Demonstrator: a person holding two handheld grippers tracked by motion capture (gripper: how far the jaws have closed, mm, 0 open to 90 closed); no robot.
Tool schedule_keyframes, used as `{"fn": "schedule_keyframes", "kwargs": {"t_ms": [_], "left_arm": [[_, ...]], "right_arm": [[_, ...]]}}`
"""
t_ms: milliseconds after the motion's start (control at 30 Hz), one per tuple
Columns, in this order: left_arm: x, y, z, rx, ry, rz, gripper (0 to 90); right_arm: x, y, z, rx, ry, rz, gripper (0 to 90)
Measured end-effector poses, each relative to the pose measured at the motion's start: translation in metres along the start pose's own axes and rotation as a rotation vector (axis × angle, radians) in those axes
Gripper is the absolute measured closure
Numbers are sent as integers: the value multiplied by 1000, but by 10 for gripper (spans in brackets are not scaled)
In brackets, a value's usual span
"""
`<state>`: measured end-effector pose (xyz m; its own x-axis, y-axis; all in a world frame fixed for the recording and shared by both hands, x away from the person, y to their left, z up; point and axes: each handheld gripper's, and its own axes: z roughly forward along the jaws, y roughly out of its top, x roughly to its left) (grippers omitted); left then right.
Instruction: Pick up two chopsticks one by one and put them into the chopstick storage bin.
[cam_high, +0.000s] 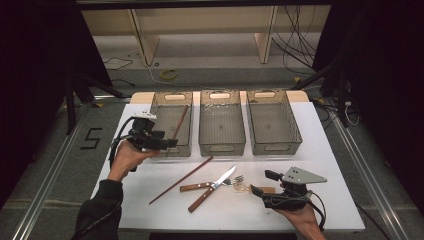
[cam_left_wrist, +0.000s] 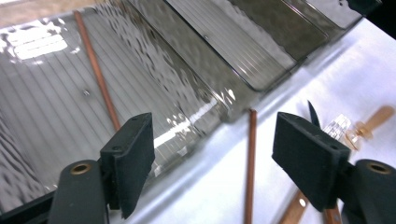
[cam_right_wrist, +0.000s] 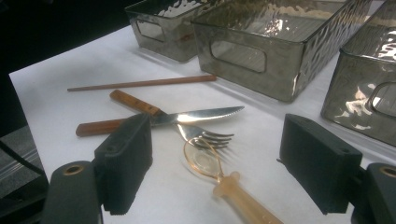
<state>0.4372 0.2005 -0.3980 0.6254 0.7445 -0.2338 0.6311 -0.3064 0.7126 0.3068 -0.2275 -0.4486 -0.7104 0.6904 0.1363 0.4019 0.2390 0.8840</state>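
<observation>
Three smoky see-through bins stand in a row at the back of the white table. One brown chopstick leans inside the left bin; in the left gripper view the same chopstick lies on that bin's ribbed floor. My left gripper hovers at the left bin's front edge, open, with nothing between its jaws. A second chopstick lies on the table. Beside it lie a wooden-handled knife, a fork and a clear-bowled spoon. My right gripper stands open just short of the spoon.
The middle bin and the right bin hold nothing that I can see. The table's front edge runs close below my right hand. Cables and shelf legs lie on the floor beyond the table.
</observation>
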Motion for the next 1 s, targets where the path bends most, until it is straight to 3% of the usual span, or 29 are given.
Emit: {"fn": "schedule_keyframes", "kwargs": {"t_ms": [67, 200, 433, 600, 1000], "left_arm": [[0, -5, 4, 46, 16, 1, 270], [-3, -12, 13, 72, -1, -2, 255], [-13, -15, 17, 143, 21, 55, 245], [-17, -20, 22, 193, 22, 75, 242], [-27, -28, 39, 328, 46, 140, 356]], "right_arm": [[1, 0, 0, -1, 1, -3, 261], [2, 1, -1, 1, -1, -11, 261], [2, 1, -1, -1, -5, -14, 261], [3, 2, -3, -6, -5, -18, 261], [3, 2, -2, 0, -4, -22, 261]]}}
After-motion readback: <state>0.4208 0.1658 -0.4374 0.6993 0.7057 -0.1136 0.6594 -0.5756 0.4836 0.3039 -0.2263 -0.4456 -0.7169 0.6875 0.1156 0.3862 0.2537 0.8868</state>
